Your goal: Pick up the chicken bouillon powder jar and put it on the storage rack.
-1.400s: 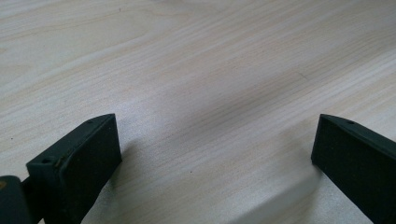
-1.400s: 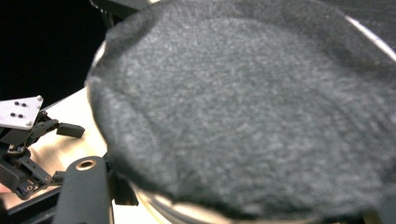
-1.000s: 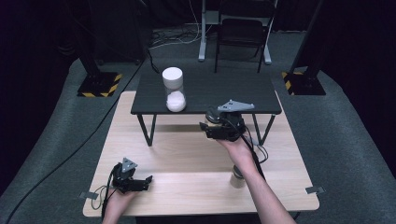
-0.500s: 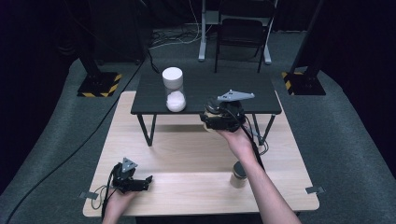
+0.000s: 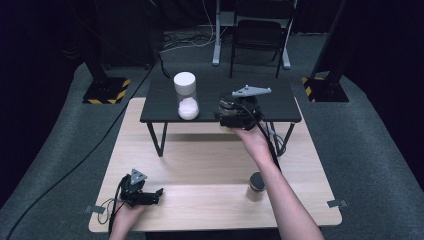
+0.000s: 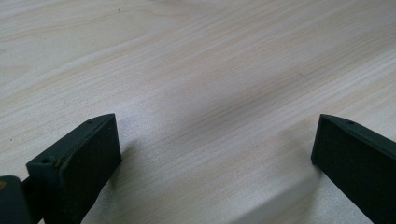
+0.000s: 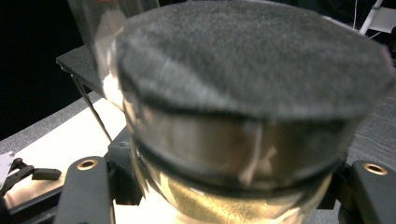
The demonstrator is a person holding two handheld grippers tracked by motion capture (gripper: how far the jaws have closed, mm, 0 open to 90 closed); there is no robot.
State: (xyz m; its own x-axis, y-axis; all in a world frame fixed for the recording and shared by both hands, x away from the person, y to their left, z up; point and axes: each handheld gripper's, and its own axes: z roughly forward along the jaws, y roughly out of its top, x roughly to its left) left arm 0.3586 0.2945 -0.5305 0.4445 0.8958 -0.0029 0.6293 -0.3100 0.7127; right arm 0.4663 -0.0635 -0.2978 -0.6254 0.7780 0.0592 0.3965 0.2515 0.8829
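I hold a glass jar with a dark lid (image 7: 252, 93) in the right gripper (image 5: 235, 114), jaws clamped on its body below the lid, at the near edge of the black raised shelf (image 5: 160, 100) above the wooden table (image 5: 200, 165). The left gripper (image 5: 142, 195) rests on the table at the near left, jaws wide with nothing between them (image 6: 210, 140).

Risks as I judge them:
- The glass is smooth; with too light a clamp the jar may slip down through the jaws
- The white-lidded jar (image 5: 186, 95) stands near on the shelf; a sideways swing could knock it over
- Setting the jar down on the shelf edge could let it tip off toward the small dark-capped jar (image 5: 256, 186) on the table below
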